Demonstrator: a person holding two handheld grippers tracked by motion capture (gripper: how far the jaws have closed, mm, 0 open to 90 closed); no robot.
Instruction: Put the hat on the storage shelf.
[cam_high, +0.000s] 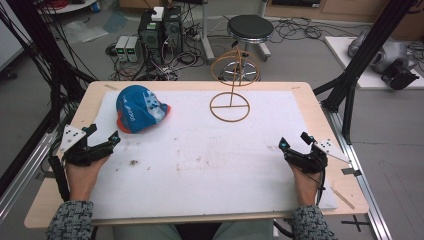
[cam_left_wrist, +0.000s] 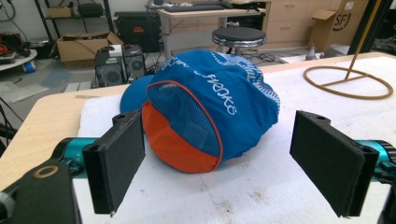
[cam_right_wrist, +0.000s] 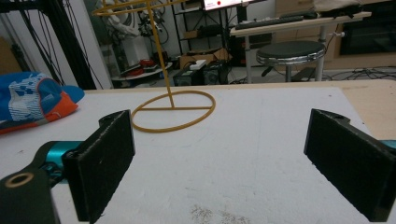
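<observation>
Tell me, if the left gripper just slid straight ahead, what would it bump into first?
Most likely the blue and orange cap: it lies directly ahead of the open left gripper, centred between its jaws, with bare white mat between them.

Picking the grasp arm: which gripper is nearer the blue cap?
Left. The left gripper sits just below and left of the blue cap, jaws open toward it. The right gripper rests across the table, far to the cap's right.

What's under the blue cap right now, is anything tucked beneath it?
The blue cap lies crumpled on the white mat, its orange lining showing at the open edge. Nothing pokes out from beneath, but the fabric covers whatever might lie under its middle.
</observation>
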